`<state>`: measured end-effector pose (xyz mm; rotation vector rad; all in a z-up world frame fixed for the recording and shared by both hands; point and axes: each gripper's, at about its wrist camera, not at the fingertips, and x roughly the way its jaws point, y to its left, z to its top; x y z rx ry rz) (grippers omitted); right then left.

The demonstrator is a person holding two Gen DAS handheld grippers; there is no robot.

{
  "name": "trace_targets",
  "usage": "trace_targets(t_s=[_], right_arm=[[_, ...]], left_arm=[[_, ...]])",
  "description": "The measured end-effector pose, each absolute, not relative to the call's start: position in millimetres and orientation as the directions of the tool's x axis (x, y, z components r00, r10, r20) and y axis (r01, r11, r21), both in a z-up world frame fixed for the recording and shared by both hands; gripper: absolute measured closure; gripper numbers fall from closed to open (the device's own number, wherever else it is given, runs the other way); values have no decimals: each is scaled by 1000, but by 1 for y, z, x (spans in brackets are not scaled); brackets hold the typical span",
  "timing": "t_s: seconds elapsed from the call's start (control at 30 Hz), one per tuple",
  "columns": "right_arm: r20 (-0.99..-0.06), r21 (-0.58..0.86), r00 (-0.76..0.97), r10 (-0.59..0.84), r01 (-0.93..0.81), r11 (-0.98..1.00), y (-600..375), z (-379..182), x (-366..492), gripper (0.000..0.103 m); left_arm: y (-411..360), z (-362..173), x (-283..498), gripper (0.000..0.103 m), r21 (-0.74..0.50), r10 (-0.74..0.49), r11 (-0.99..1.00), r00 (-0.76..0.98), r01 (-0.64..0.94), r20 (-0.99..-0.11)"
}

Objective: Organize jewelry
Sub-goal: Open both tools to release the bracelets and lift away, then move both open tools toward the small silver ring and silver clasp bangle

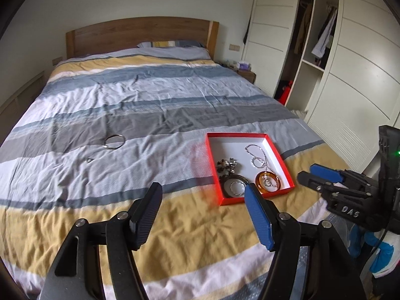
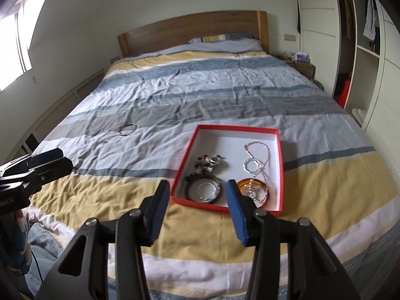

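Jewelry lies in 2 places on the striped bedspread (image 1: 175, 105). Inside the red box (image 2: 280, 165): a silver chain (image 2: 252, 165), an amber bangle (image 2: 260, 187) at the near right corner, a dark bangle (image 2: 190, 192) with a silver ring inside it, and a bead cluster (image 2: 208, 162). Outside the box, well to its left: a silver bangle (image 1: 114, 142) and a small item (image 1: 89, 160) near it, too small to identify. Left gripper (image 1: 202, 212) and right gripper (image 2: 196, 205) are both released, jaws apart, empty, held above the bedspread just short of the box.
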<state>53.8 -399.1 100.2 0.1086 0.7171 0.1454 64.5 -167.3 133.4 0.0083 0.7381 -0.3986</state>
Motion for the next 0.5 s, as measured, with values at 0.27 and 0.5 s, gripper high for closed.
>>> trace_targets(t_s=[0.27,0.5], right_arm=[[-563,160,802,201,-132,978,-385,132,11,55],[-537,180,817,209,-131,975,-380,142,7,54]], left_arm=[[-113,139,29,21,-96,-253,964,736,250,-628],[-41,131,21,20,-53,-99,995,755,85,-649]])
